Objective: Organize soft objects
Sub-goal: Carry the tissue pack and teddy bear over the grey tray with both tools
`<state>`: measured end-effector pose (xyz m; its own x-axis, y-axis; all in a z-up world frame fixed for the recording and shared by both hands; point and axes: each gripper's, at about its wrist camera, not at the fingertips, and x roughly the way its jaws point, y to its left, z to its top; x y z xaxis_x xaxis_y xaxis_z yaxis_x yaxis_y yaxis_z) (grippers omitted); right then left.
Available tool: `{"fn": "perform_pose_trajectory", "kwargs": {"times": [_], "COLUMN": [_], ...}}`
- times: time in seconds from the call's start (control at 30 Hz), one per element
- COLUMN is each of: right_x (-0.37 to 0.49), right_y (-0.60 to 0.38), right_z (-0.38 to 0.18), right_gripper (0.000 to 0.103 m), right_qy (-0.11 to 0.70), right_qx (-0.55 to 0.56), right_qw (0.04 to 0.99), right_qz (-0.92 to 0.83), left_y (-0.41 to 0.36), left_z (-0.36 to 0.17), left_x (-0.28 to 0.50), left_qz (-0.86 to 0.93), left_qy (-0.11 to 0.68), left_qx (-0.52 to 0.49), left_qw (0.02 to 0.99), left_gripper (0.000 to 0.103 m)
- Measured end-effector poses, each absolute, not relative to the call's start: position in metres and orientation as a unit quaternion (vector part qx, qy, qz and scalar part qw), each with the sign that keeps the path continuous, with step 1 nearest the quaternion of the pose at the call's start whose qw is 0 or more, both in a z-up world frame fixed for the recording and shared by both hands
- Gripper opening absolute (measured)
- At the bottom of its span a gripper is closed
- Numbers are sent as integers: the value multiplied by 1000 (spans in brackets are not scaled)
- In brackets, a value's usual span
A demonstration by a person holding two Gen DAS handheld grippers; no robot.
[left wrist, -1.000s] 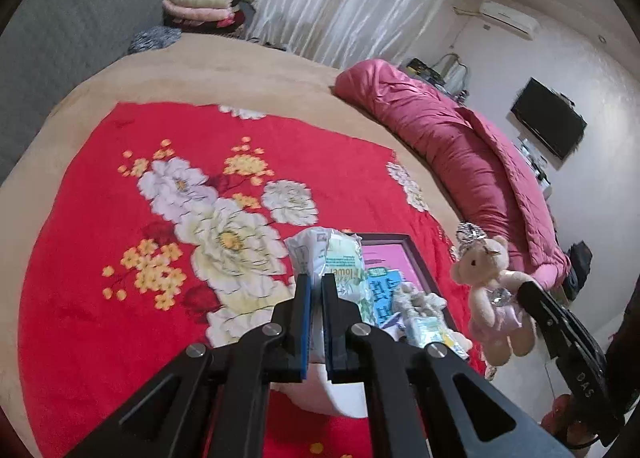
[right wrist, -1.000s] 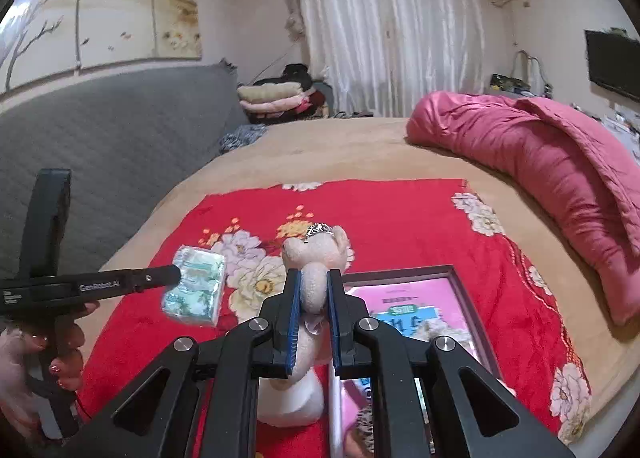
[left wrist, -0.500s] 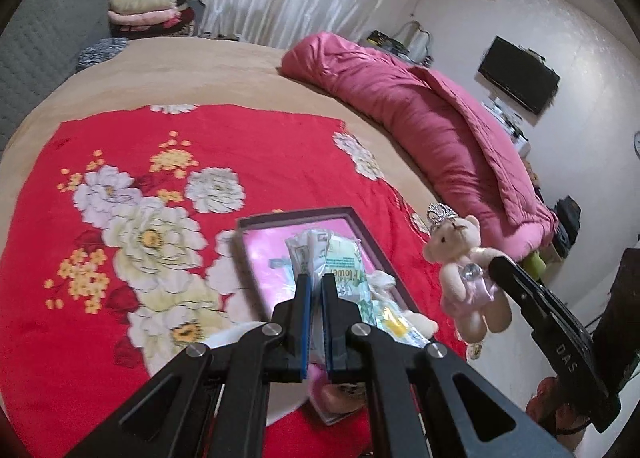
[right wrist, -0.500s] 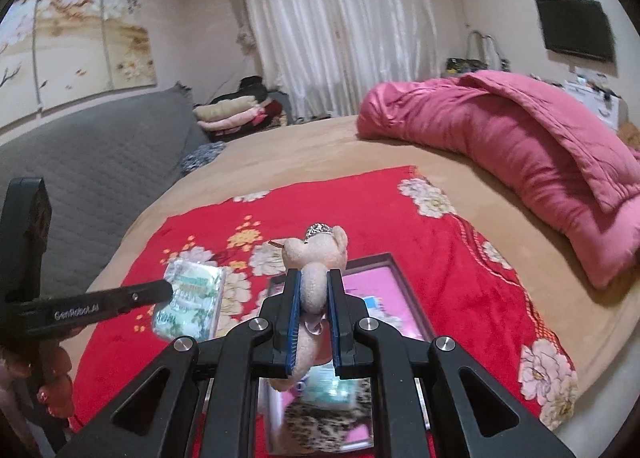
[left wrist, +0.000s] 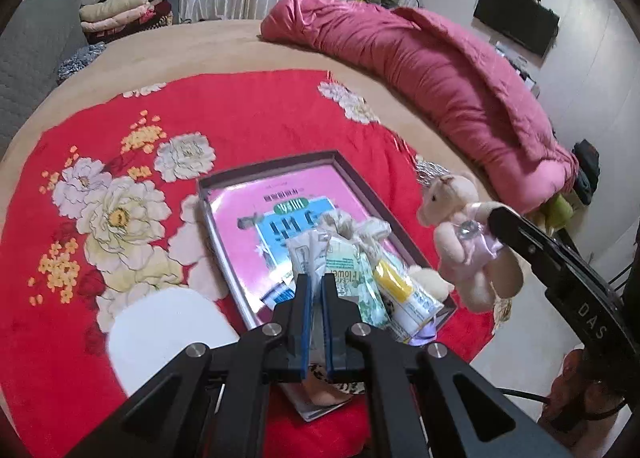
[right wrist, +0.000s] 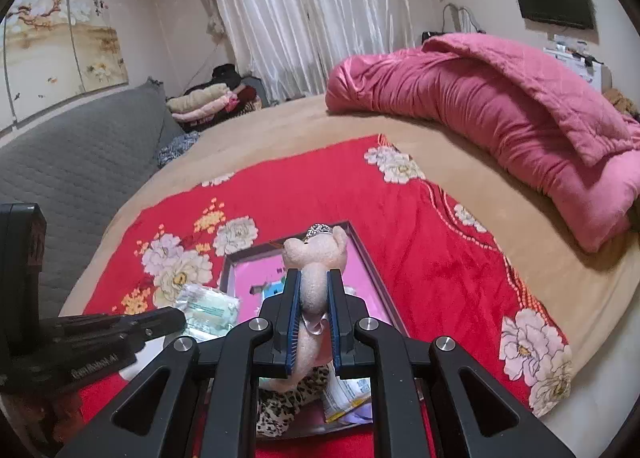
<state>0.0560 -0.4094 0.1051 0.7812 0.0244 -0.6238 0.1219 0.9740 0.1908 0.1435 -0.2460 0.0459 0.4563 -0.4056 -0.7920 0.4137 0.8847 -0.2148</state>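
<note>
Two grippers are seen over a round bed (right wrist: pixel 280 126), each clenched on something soft. Nearest in the left wrist view, the left gripper (left wrist: pixel 316 290) is closed on the crimped end of a tissue pack (left wrist: pixel 320 254) printed with green flowers, which is held above the near end of a dark-rimmed tray (left wrist: pixel 352 174). Just below the pack, at the tray's near end, a small packet with a yellow patch (left wrist: pixel 396 282) and a leopard-print item (right wrist: pixel 288 402) are seen lying together; whether they touch cannot be told. The tray's pink printed floor (left wrist: pixel 248 202) is bare toward its far end. In the right wrist view, the right gripper (right wrist: pixel 314 294) is clamped on the body of a cream teddy bear (right wrist: pixel 316 250) with a small silver crown, held upright over the same tray; from the left wrist view the bear (left wrist: pixel 464 234) is seen off the tray's right edge, in a pale pink dress. The tray is laid on a red blanket (left wrist: pixel 248 114) with white and yellow flowers, near the bed's near edge, and a white round patch (left wrist: pixel 160 330) is seen on the blanket beside the tray's left side. Farther off, a rolled pink quilt (right wrist: pixel 500 106) is stretched along the bed's right edge. Beyond the bed's far edge, folded blankets (right wrist: pixel 204 102) are stacked before white curtains (right wrist: pixel 312 10).
</note>
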Motion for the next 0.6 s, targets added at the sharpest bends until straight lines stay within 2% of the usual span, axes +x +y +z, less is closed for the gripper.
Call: {"fn": "perform_pose_trajectory", "kwargs": {"times": [0.6], "right_x": [74], "right_y": [-405], "right_z": [43], "right_gripper": [13], "right_qy": [395], "right_qx": [87], "right_qw": [914], "right_qz": [15], "left_y": [-274], "left_z": [-23], "left_x": [140], "left_qz": [-198], "left_qy": [511], "left_qx": [61], "left_qw": [834], "left_gripper": [5]}}
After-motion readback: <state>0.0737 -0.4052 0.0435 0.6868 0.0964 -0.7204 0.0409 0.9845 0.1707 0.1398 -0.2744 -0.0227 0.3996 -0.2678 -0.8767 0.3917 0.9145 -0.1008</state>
